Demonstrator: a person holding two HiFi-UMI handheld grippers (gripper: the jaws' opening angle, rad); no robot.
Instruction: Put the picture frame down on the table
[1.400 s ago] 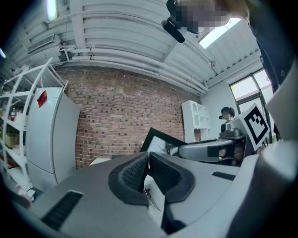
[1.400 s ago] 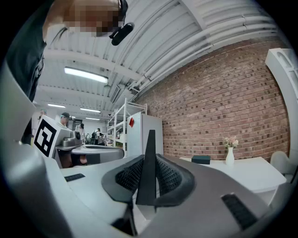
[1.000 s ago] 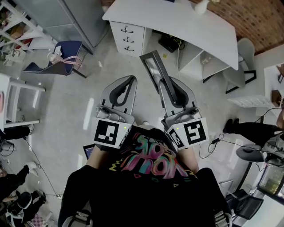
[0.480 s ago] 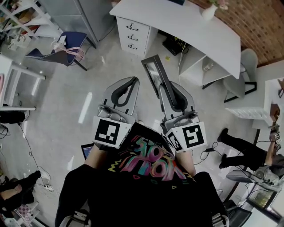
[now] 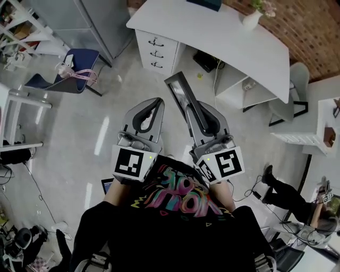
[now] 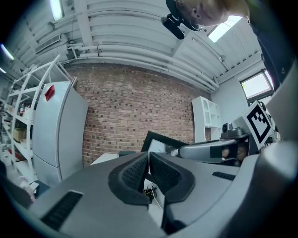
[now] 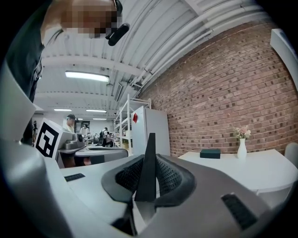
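A black picture frame (image 5: 179, 93) is held edge-on in my right gripper (image 5: 199, 112), whose jaws are shut on it; it juts forward and up from the jaws over the floor. In the right gripper view the frame (image 7: 147, 167) shows as a thin dark wedge between the pads. My left gripper (image 5: 154, 103) hovers beside it, shut with nothing held; its view shows the jaws (image 6: 148, 168) closed and the frame (image 6: 158, 141) to the right. The white curved table (image 5: 212, 32) stands ahead, beyond the frame.
On the table sit a white vase with flowers (image 5: 252, 18) and a dark box (image 5: 208, 3). A drawer unit (image 5: 154, 49) stands under its left end. A blue chair (image 5: 71, 69) is at left, a grey chair (image 5: 295, 79) at right. A person (image 5: 281, 194) stands at right.
Both grippers and the frame have moved a little closer to the white table; the view has shifted as the person walks. The jaws' states are unchanged.
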